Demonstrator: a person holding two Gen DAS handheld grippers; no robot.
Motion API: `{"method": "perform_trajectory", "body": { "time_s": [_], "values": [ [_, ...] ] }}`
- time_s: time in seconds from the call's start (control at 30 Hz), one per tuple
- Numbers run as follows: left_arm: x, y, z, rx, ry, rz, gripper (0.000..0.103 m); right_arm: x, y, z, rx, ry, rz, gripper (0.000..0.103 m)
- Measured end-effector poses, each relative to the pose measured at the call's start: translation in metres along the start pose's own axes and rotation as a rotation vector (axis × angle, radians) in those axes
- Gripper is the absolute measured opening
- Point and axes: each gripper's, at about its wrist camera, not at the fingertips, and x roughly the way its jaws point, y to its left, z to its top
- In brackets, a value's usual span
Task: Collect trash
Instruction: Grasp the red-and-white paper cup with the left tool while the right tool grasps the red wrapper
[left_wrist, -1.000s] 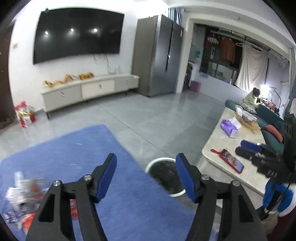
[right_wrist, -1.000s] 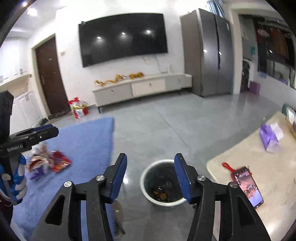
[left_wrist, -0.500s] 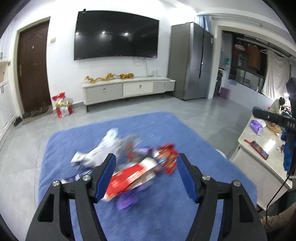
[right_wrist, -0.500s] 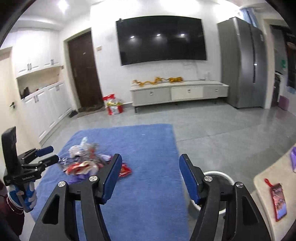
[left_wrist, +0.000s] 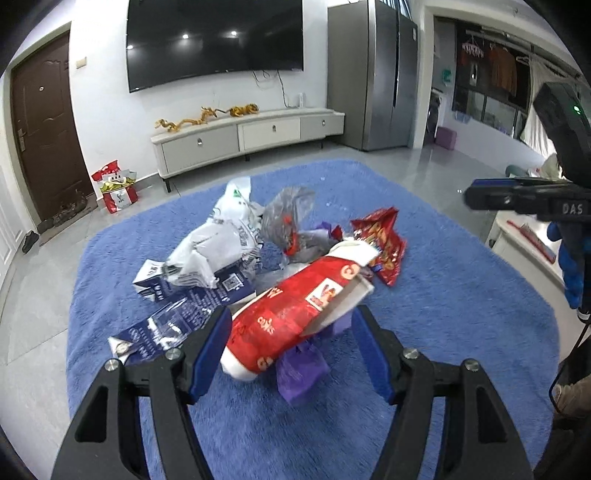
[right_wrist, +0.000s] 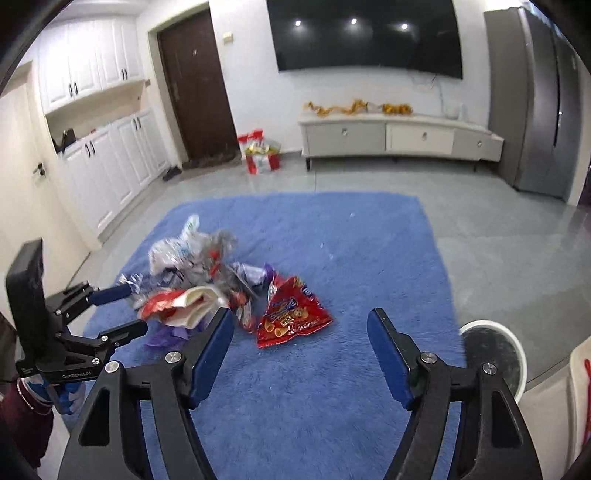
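on the fuzzy blue rug (left_wrist: 461, 295) lies a heap of crumpled wrappers (left_wrist: 258, 251). the left gripper (left_wrist: 290, 347) hangs low over it, jaws closing, a red-and-white paper carton (left_wrist: 295, 306) between them, unpinched. the right gripper (right_wrist: 301, 343) is opening, empty, near a red snack bag (right_wrist: 291, 314); the round white bin (right_wrist: 495, 354) stands off the rug.

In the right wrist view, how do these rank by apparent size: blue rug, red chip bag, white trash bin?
1. blue rug, clearly largest.
2. and 3. red chip bag and white trash bin: look alike, and the bin is partly hidden; no ranking.
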Motion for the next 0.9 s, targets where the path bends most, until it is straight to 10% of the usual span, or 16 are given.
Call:
{"method": "perform_trajectory", "body": {
  "time_s": [0.43, 0.73, 0.9],
  "values": [
    [0.036, -0.004, 0.018, 0.063, 0.071, -0.015, 0.04, 0.098, 0.007, 0.012, -0.038, 0.093, 0.07, 0.072],
    [0.045, -0.015, 0.034, 0.081, 0.112, 0.067, 0.022, 0.106, -0.008, 0.002, 0.015, 0.084, 0.148, 0.014],
    [0.045, -0.019, 0.04, 0.043, 0.11, 0.139, 0.006, 0.088, -0.01, -0.006, 0.026, 0.047, 0.187, 0.012]
  ]
}}
